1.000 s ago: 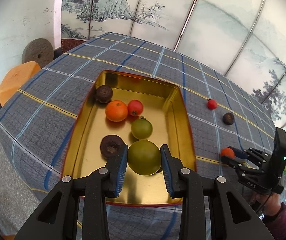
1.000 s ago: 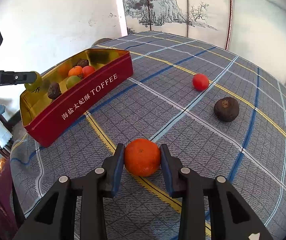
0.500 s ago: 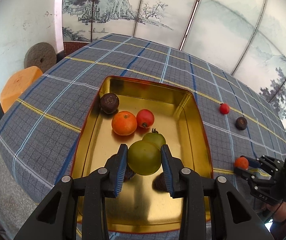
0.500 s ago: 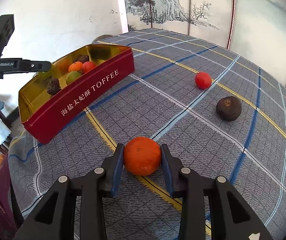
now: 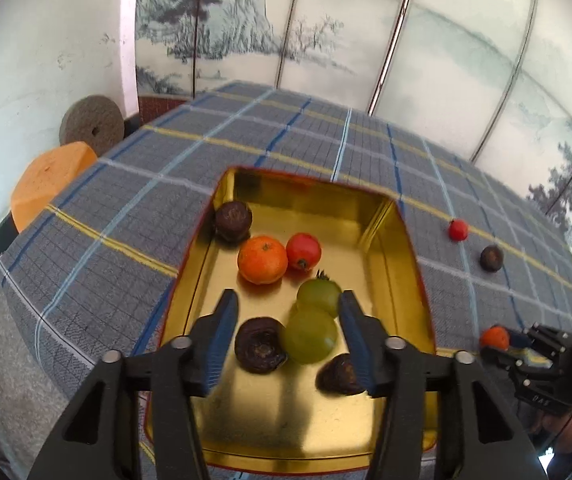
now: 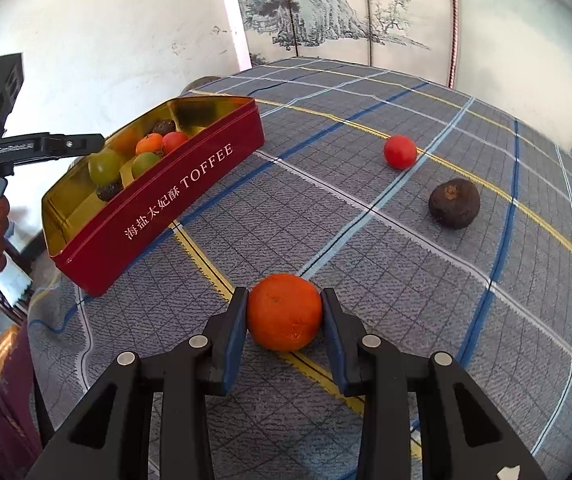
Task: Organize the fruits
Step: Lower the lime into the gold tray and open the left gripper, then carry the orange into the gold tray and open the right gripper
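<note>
While smooth round fruits fill the glossy tin, jaws clamp a dimpled orange.

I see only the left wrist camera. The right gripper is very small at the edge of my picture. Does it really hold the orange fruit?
Observer: Yes. In the right wrist view the right gripper is shut on the mandarin, with both fingers against its sides.
Operator: Thank you. I see only the gold inside of the tin. How does its outside look?
Observer: The outer wall of the tin is dark red, with white Chinese characters and the word TOFFEE.
Operator: And the dark fruit on the cloth, which way does it face?
Observer: The dark fruit lies with its stem scar turned upward, apart from the red tomato.
</note>
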The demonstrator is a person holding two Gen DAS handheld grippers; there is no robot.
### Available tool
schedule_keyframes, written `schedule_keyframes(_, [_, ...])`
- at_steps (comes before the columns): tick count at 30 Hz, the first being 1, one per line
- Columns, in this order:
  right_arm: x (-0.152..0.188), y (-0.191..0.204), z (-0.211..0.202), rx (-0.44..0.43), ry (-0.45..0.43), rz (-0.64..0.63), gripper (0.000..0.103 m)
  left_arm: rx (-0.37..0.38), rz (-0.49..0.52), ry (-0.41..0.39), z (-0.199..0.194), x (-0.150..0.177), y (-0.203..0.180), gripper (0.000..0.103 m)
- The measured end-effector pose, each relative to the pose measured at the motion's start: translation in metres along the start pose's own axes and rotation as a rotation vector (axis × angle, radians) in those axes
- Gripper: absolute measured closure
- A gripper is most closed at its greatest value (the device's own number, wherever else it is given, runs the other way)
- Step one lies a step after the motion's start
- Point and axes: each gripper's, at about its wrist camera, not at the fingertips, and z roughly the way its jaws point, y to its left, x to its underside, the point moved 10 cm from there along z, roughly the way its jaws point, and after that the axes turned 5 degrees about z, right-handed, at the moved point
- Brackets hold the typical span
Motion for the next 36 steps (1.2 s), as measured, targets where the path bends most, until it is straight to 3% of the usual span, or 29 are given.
schedule_keyframes(3, [0.002,0.0,-0.003,0.004,0.001,0.009,0.071,-0.029,0.022,-0.05,-0.015,-0.004,-0.001,0.036])
schedule_keyframes(9, [-0.005,0.009,-0.014,0.0,-0.016,0.003,0.07,-0.075,0.064,-0.067,-0.034,0.009,-0.002,0.034])
schedule_keyframes(20, [-0.067,0.082,-0.03,-0.088,-0.082,-0.109,0.07,-0.143,0.103,-0.079,-0.057,0.027,0.006,0.028])
schedule_keyframes(26, [-0.099,0.116,-0.009,-0.123,-0.068,-0.147,0.07,-0.19,0.13,-0.103,-0.068,0.028,0.011,0.025])
schedule_keyframes(36, [-0.119,0.131,0.039,-0.135,0.0,-0.135,0.07,-0.242,0.152,-0.13,-0.076,0.028,0.019,0.018])
